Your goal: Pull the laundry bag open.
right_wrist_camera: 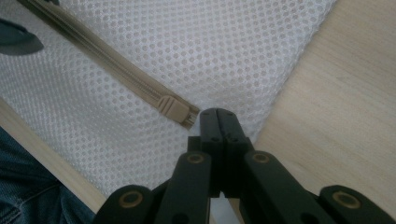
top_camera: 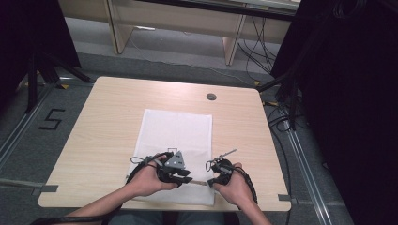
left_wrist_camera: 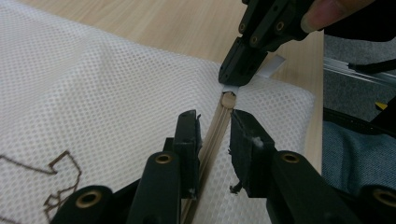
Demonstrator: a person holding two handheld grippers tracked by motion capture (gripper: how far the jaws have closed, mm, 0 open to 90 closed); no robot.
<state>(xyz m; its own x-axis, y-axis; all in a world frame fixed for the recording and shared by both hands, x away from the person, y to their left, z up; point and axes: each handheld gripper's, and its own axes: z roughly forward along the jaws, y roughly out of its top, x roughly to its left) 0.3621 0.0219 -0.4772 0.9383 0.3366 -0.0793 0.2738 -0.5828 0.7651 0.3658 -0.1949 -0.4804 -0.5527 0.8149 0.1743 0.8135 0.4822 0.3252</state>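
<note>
While R gripper [right_wrist_camera: 218, 113] pinches mesh bag [right_wrist_camera: 196, 42], L gripper [left_wrist_camera: 215, 128] straddles zipper [left_wrist_camera: 212, 140].

Light wooden table [top_camera: 108, 117] on grey floor [top_camera: 84, 33], black curtains [top_camera: 347, 93] on both sides, pale wooden furniture [top_camera: 178, 23] behind.

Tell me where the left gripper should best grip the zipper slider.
Probably by the beige zipper slider body, jaws straddling the zipper track from both sides. The right gripper pinches the bag's white tab beyond it, so approach along the track.
</note>
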